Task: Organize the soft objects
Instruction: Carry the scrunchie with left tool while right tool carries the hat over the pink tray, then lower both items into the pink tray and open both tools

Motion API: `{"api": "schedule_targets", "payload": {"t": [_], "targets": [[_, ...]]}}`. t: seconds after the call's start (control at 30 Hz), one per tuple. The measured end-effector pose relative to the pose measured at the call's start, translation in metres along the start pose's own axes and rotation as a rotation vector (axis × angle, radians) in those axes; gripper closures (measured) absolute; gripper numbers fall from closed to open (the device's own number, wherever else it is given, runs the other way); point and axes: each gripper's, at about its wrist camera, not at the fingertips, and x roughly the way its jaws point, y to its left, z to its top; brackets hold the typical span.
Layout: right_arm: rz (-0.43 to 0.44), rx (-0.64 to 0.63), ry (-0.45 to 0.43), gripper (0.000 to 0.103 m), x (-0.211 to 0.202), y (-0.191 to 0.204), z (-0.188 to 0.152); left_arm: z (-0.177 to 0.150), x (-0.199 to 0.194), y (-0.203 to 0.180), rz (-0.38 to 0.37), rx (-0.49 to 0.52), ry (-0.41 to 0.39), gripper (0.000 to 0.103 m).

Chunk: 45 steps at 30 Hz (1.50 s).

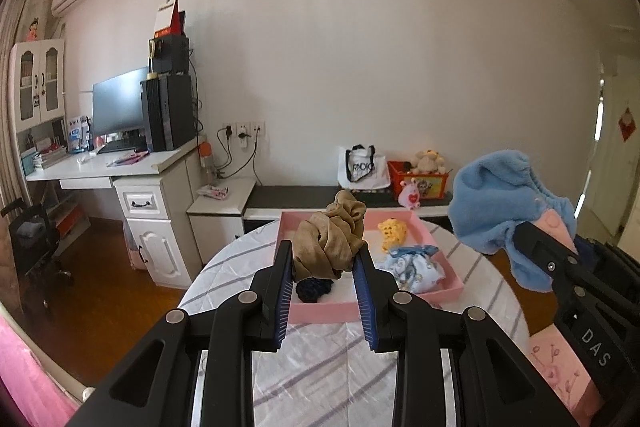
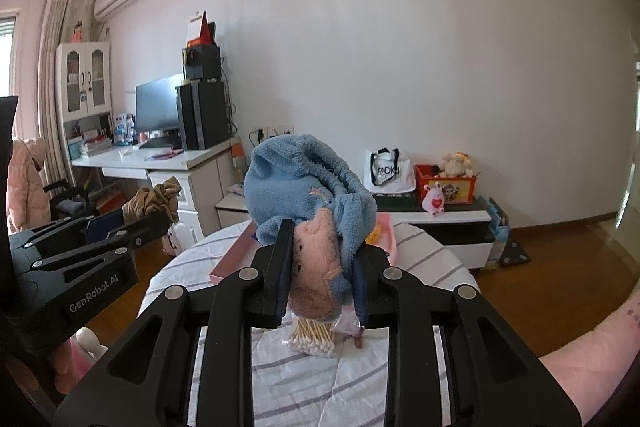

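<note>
My left gripper (image 1: 325,254) is shut on a tan scrunchie (image 1: 330,241), held above the near end of a pink tray (image 1: 320,313) on the round table. In the tray lie a dark blue scrunchie (image 1: 314,289), a yellow knitted piece (image 1: 393,233) and a light blue patterned pouch (image 1: 416,269). My right gripper (image 2: 325,269) is shut on a fluffy blue cloth with a pink knitted part (image 2: 308,195), raised over the table right of the tray. That cloth (image 1: 508,195) also shows at the right of the left wrist view. The tan scrunchie (image 2: 154,201) appears at the left of the right wrist view.
A bundle of cotton swabs (image 2: 314,339) lies on the striped tablecloth (image 2: 320,387) under my right gripper. Behind the table a low dark cabinet (image 1: 296,199) carries a white bag (image 1: 362,169) and a red box of plush toys (image 1: 424,179). A white desk (image 1: 112,167) stands at left.
</note>
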Motion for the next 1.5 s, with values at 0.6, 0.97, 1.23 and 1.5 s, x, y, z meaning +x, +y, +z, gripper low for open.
{"api": "schedule_targets", "payload": {"t": [0.6, 0.97, 1.23, 1.5], "targets": [[0.007, -0.006, 0.205, 0.080, 0.173, -0.017, 0.034, 0.116, 0.226, 0.020, 0.039, -0.033, 0.243, 0.077], [0.018, -0.014, 0.363, 0.080, 0.274, -0.027, 0.049, 0.199, 0.398, 0.022, 0.053, -0.056, 0.409, 0.077], [0.048, 0.022, 0.494, 0.080, 0.344, -0.045, 0.037, 0.229, 0.527, 0.038, 0.026, -0.077, 0.553, 0.078], [0.082, -0.021, 0.562, 0.079, 0.362, -0.044, 0.025, 0.245, 0.611, 0.038, 0.023, -0.087, 0.602, 0.078]]}}
